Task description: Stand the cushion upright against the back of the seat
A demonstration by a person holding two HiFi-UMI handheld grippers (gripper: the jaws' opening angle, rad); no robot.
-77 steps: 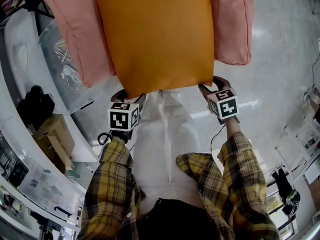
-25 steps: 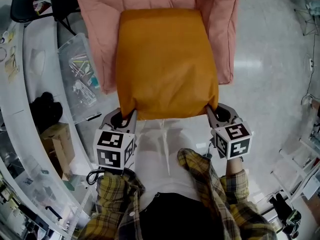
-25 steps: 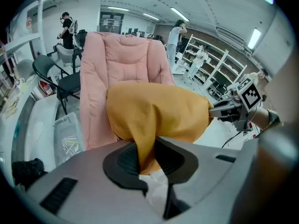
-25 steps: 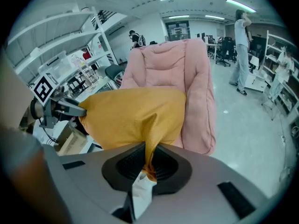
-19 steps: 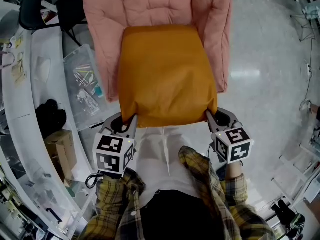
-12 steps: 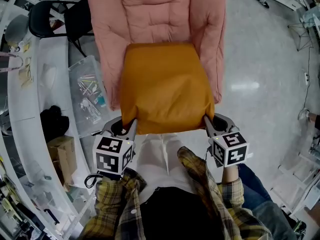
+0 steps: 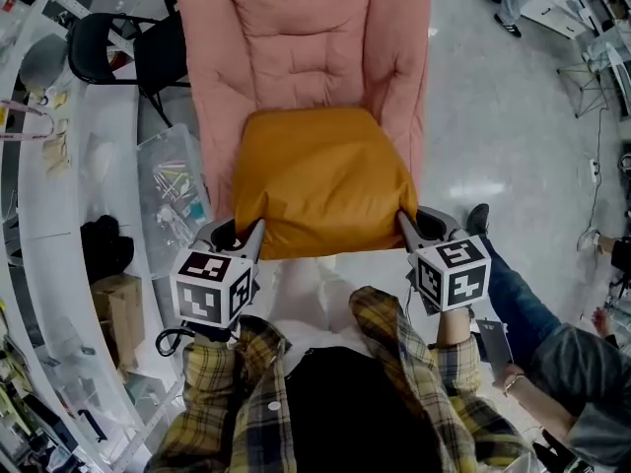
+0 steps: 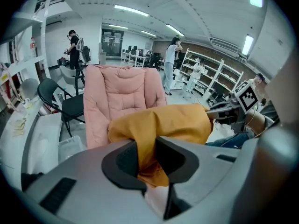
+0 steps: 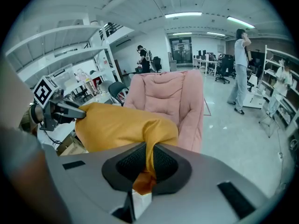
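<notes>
My left tongs (image 7: pixel 245 236) pinch the orange cushion (image 7: pixel 320 180) by its near left corner, and my right tongs (image 7: pixel 407 227) pinch its near right corner. The cushion hangs between them, stretching away over the pink armchair (image 7: pixel 296 47). Only the head view shows the clear bin (image 7: pixel 173 190) left of my tongs. Only the gripper views show the shelving (image 8: pixel 212 73) far beyond.
</notes>
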